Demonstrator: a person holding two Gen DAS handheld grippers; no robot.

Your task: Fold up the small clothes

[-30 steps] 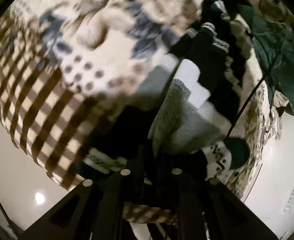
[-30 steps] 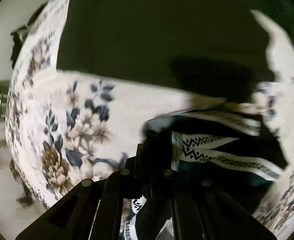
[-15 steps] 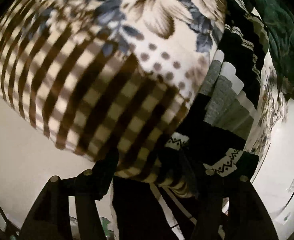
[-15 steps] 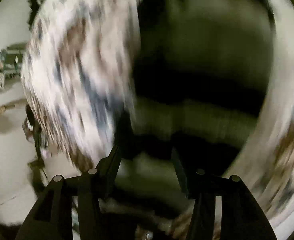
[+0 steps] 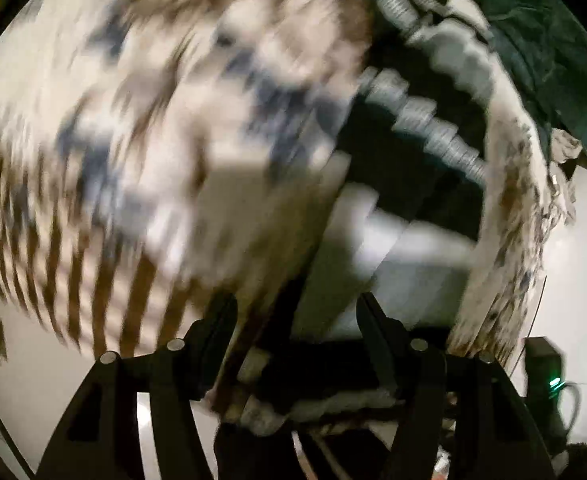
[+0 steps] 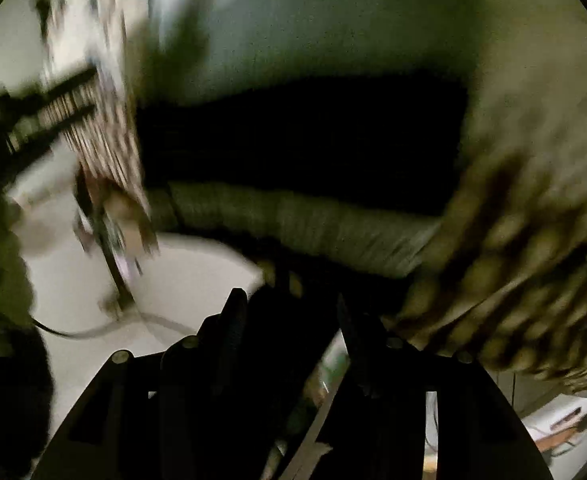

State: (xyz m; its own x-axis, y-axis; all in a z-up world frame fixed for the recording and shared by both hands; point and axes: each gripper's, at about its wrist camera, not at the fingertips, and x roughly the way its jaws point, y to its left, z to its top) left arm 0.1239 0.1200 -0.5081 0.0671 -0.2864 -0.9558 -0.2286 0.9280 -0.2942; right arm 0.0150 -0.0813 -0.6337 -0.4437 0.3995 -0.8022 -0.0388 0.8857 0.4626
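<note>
The left wrist view is motion-blurred. A black, grey and white striped knit garment (image 5: 409,184) lies on a floral and checked blanket (image 5: 141,120). My left gripper (image 5: 293,312) is open, its fingers apart at the garment's near edge, with cloth hanging below them. The right wrist view is also blurred. The same garment shows as black and grey bands (image 6: 301,152) filling the view. My right gripper (image 6: 289,308) is open, its fingers apart just below the garment's near grey edge.
A dark green garment (image 5: 545,52) lies at the blanket's far right. White floor (image 5: 573,264) lies past the blanket's fringed edge, with a black device and green light (image 5: 549,376) near it. A cable (image 6: 105,328) lies on the floor at left.
Both grippers went from shut on the striped garment to open. Both cameras have swung fast, and the garment now lies in front of the open fingers.
</note>
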